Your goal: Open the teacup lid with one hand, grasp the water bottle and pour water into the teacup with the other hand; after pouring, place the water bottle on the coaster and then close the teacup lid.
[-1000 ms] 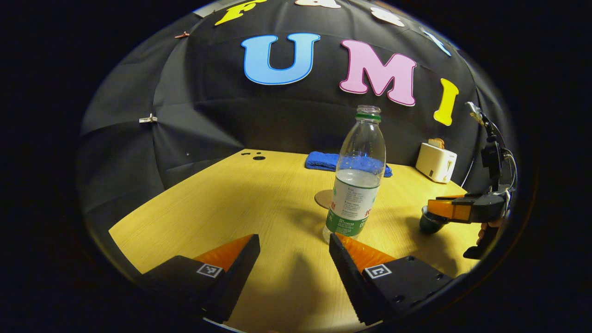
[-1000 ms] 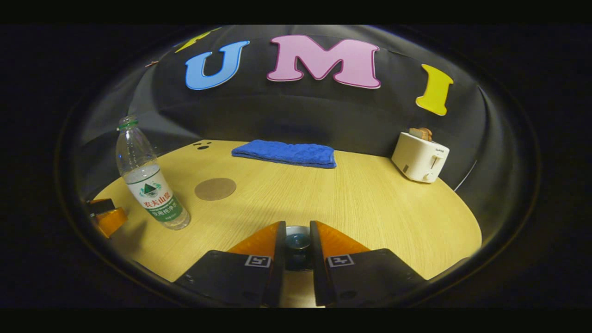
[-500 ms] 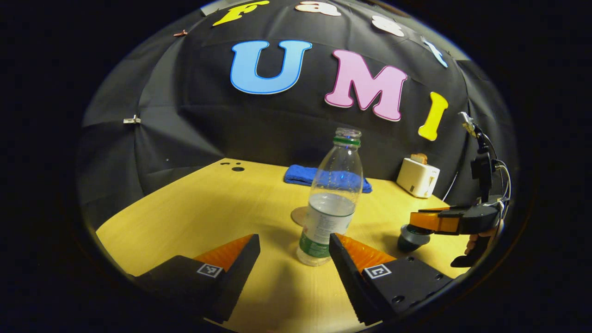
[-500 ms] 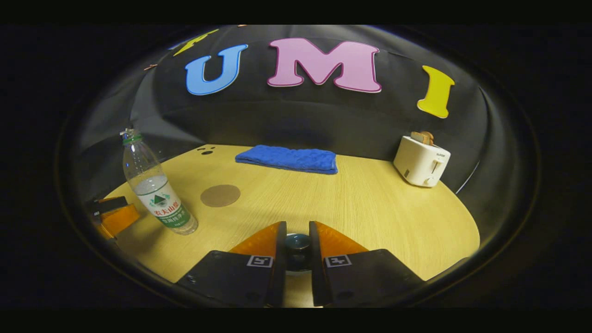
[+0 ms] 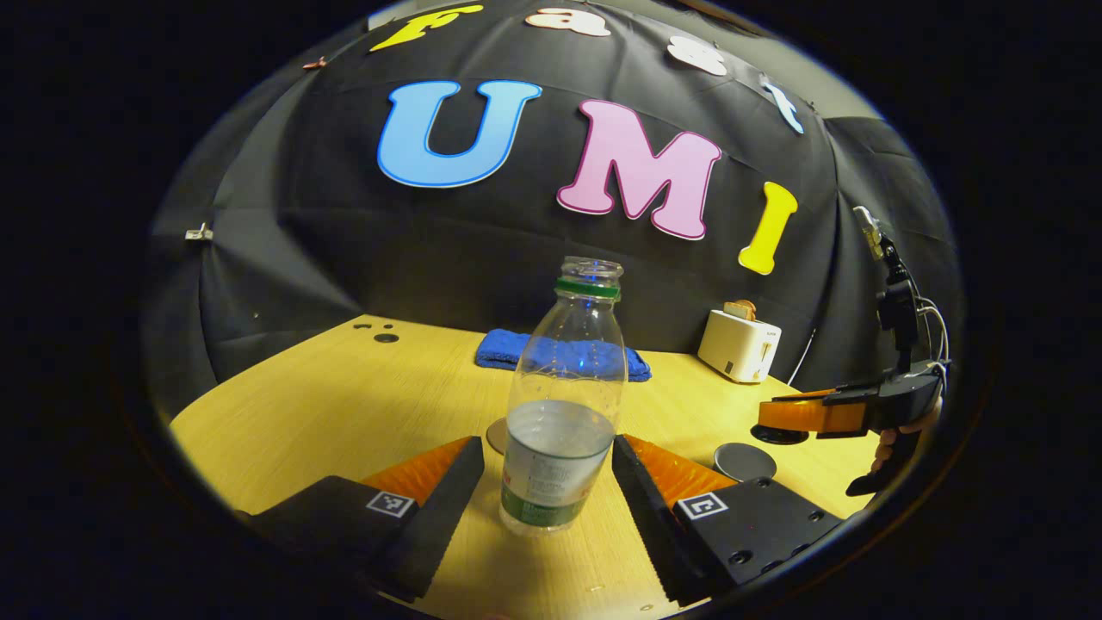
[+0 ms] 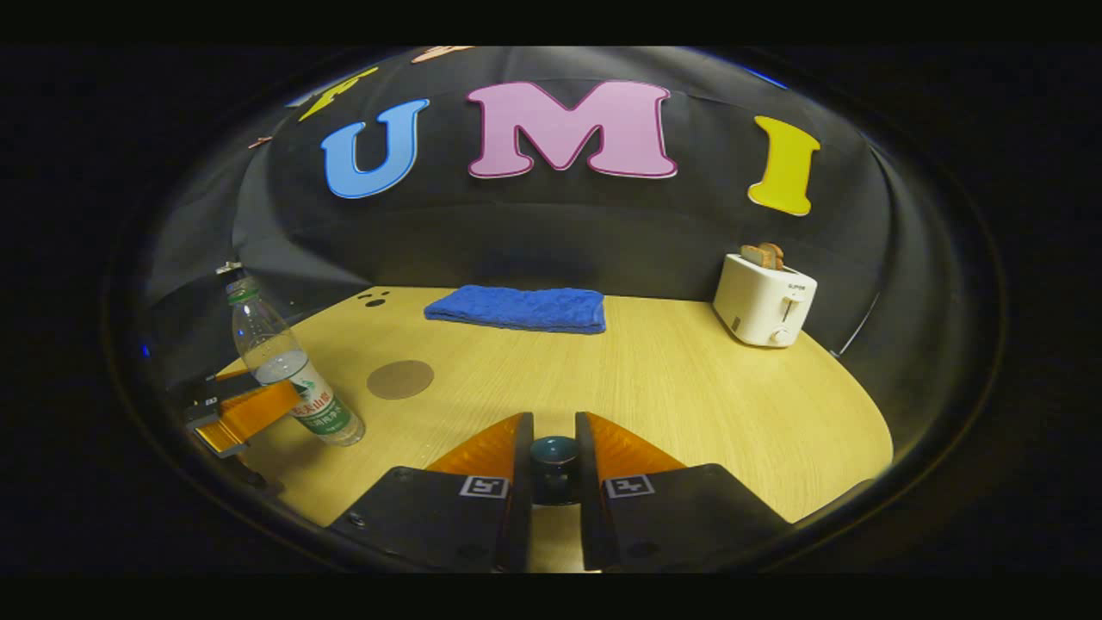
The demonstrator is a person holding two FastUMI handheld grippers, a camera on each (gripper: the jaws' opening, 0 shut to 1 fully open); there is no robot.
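1. Water bottle (image 5: 564,405) upright on table (image 5: 344,405), uncapped, between left gripper (image 5: 548,482) fingers; jaws apart, not touching it.
2. Coaster (image 6: 399,379) just behind bottle.
3. Right gripper (image 6: 554,461) clamped on teacup lid (image 6: 554,452), lifted; open teacup (image 5: 745,461) right of bottle.

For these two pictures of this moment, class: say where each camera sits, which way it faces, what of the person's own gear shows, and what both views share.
Left gripper view: rides the left gripper, low over the table, facing the back wall; its open fingers flank the water bottle; the right gripper holds the lid above the open teacup.
Right gripper view: rides the right gripper, facing the same wall; its fingers pinch the lid knob; the left gripper is at the bottle.
Shared: bottle, coaster, blue towel, toaster.
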